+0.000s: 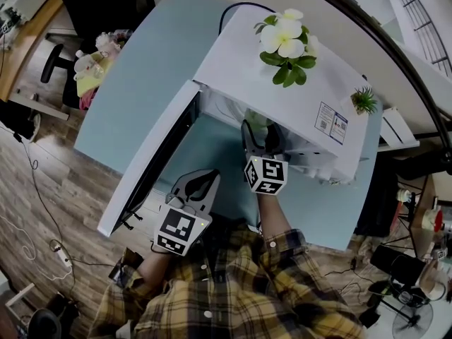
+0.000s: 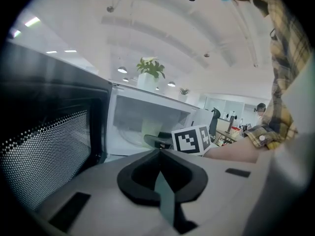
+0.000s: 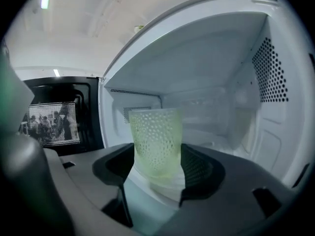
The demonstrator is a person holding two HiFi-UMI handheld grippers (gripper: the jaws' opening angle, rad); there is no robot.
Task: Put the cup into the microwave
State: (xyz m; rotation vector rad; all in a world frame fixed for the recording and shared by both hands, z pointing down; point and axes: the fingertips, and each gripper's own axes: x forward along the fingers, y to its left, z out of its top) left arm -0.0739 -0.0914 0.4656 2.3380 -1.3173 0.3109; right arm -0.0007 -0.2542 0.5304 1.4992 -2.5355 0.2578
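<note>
The white microwave (image 1: 282,83) stands on a light blue table (image 1: 141,83), its door (image 1: 152,161) swung wide to the left. A pale green dimpled cup (image 3: 155,141) is upright inside the cavity, between the jaws of my right gripper (image 3: 156,154), whose pads lie against both its sides. From the head view, that gripper (image 1: 263,134) reaches into the microwave's mouth. The left gripper view shows the cup (image 2: 150,128) in the cavity too. My left gripper (image 1: 205,179) hovers in front of the open door, shut and empty, its tips (image 2: 158,152) meeting.
A pot of white flowers (image 1: 286,44) and a small green plant (image 1: 364,99) sit on top of the microwave. The cavity's walls close in around the right gripper. An office chair (image 1: 53,66) and a power strip (image 1: 62,256) are on the floor at the left.
</note>
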